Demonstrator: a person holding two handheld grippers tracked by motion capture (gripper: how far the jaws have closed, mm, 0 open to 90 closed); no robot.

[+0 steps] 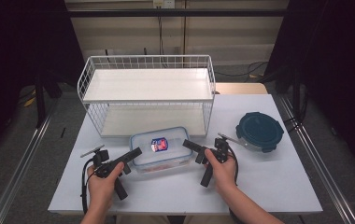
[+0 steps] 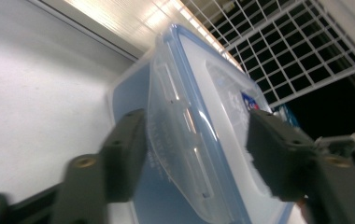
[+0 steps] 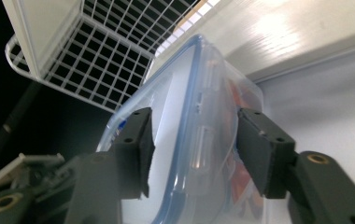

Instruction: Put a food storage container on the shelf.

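Left gripper view, nearest first: my left gripper (image 2: 192,154) straddles the end of the clear lidded container (image 2: 199,140), one jaw on the lid side, one under the base. Jaws about half closed; I can't tell whether the pads have bitten, since the lid-side one shows a sliver of gap. Right gripper view mirrors it: right gripper (image 3: 194,149) brackets the opposite end across the blue seal and lid latches, also half closed, contact unclear.

Handling, my guess: hard smooth plastic, stiff, slippery under the pads, light unless the contents are dense. Red-orange stuff inside may shift if I tilt. Best hold is at the two short ends, top-to-bottom over the rim where the latch flaps give an edge. Squeeze evenly, lift level.

High view gives the layout: container (image 1: 160,148) sits on the white table (image 1: 269,182) at the near centre, just in front of the wire rack (image 1: 147,93), with left gripper (image 1: 136,153) and right gripper (image 1: 188,144) at its ends. Farther right, a dark round lidded container (image 1: 259,131) stands well apart. Gripper views give jaw placement and contents that the high view can't resolve.
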